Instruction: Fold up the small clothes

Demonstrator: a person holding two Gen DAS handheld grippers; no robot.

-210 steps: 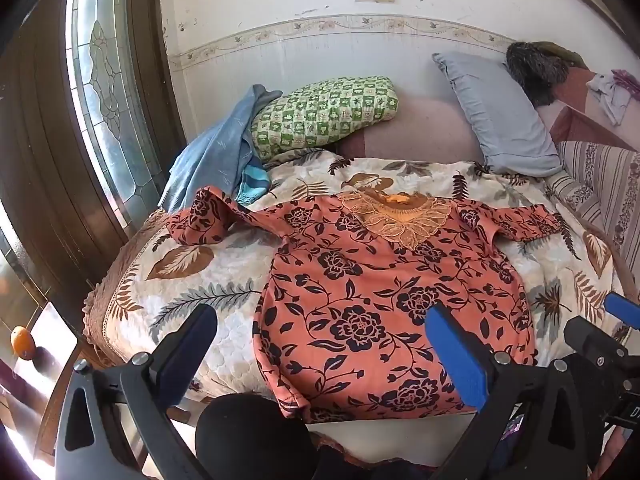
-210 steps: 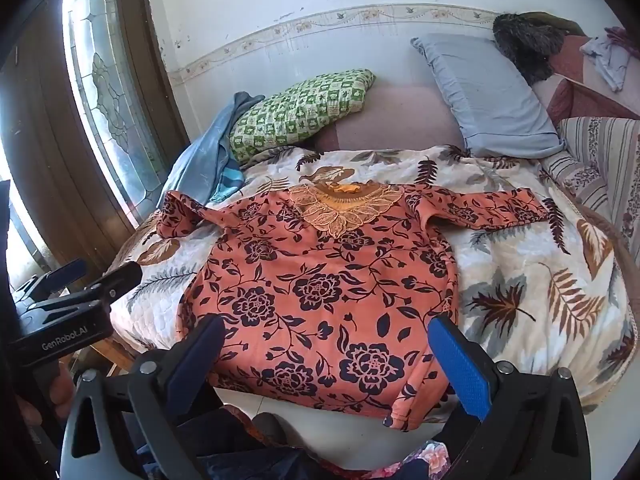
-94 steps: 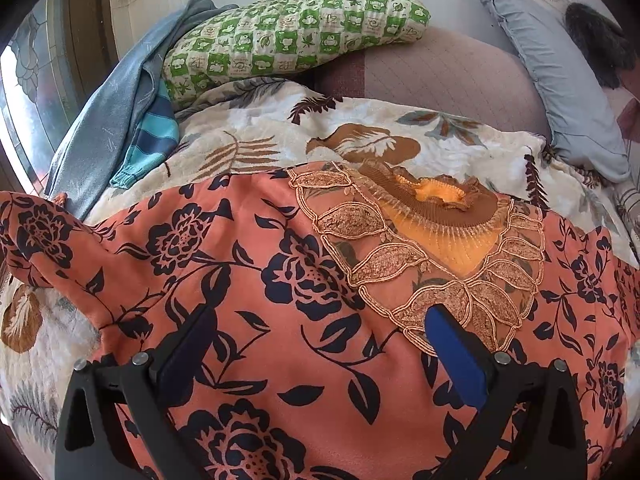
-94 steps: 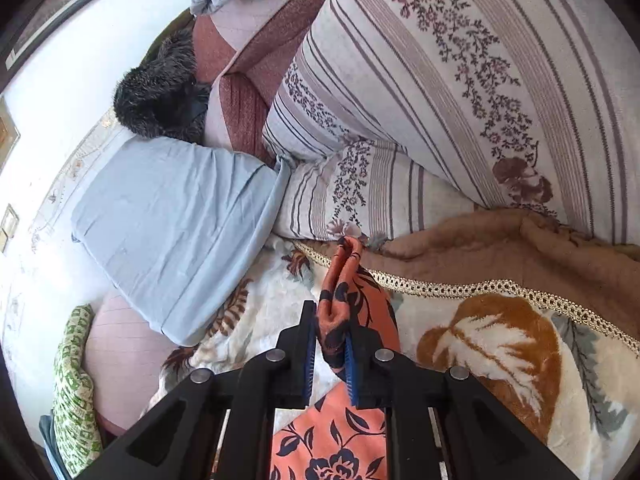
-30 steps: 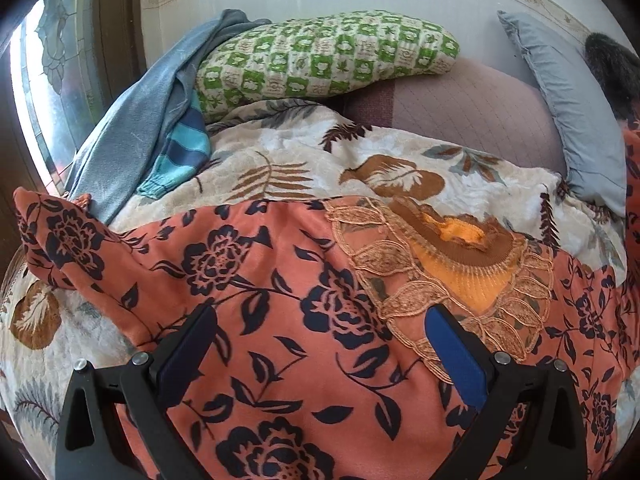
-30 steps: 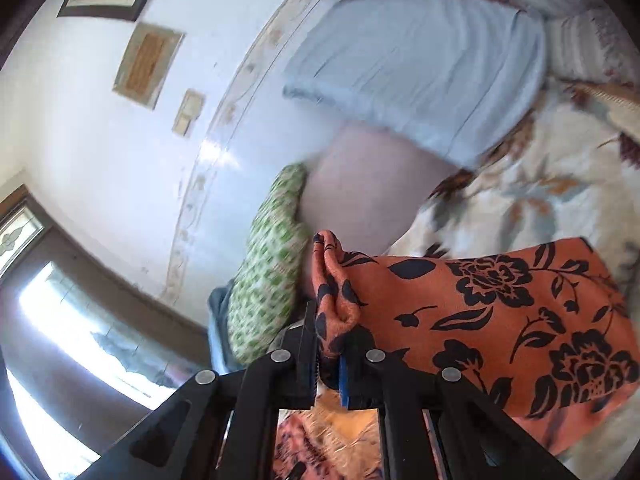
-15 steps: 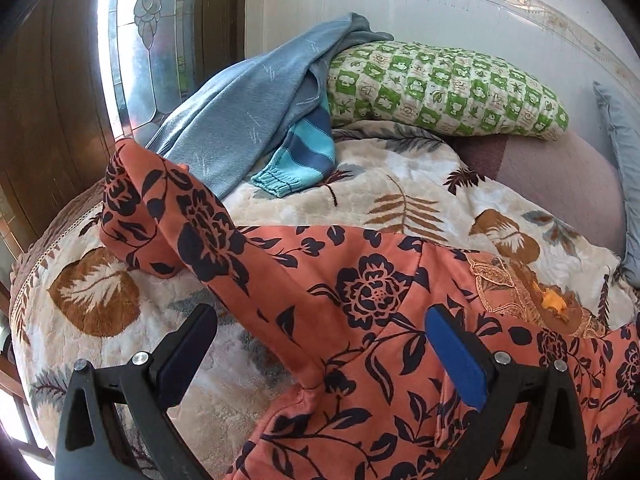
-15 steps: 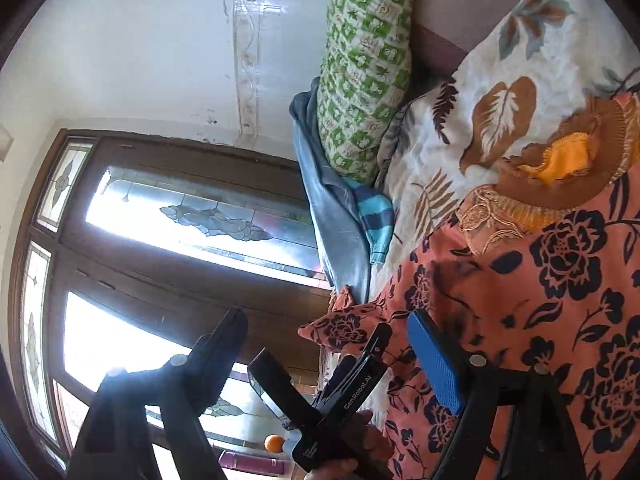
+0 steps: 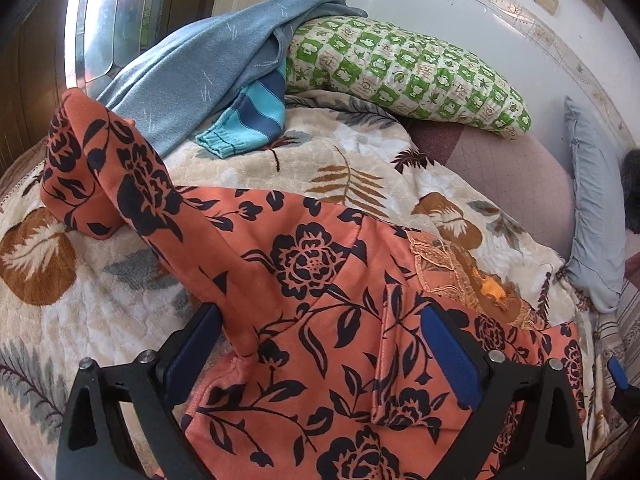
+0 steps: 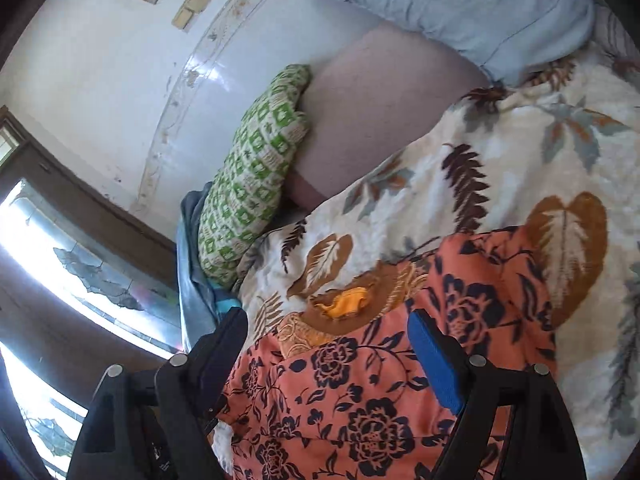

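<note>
Spread over the bed, a cream plush blanket printed with brown and grey leaves (image 9: 120, 292) carries everything in view, with a white wall and a dark wooden window frame behind it. Over that blanket the left gripper (image 9: 316, 344) tilts downward, its blue-padded jaws wide but closing, nothing pressed between the pads; only cloth lies below the gap. That cloth is the orange long-sleeved garment with a black flower print (image 9: 304, 264), lying flat on the blanket with its long axis running from the hem near the cameras toward the pillows, its gold-embroidered neckline (image 9: 452, 272) pointing at the headboard end. One sleeve lies folded across the chest as a narrow band just inside the left gripper's right finger, while the other sleeve (image 9: 104, 160) stretches out sideways toward the window, its cuff end bunched and raised. The right gripper (image 10: 326, 344) hangs rolled over the neckline side of the garment (image 10: 360, 400), jaws standing apart and empty. Beyond the outstretched sleeve a blue-grey knitted top with turquoise striped cuffs (image 9: 224, 80) is draped beside a green-and-white checked pillow (image 9: 404, 72); a pale blue pillow (image 10: 460, 0) leans at the far right.
</note>
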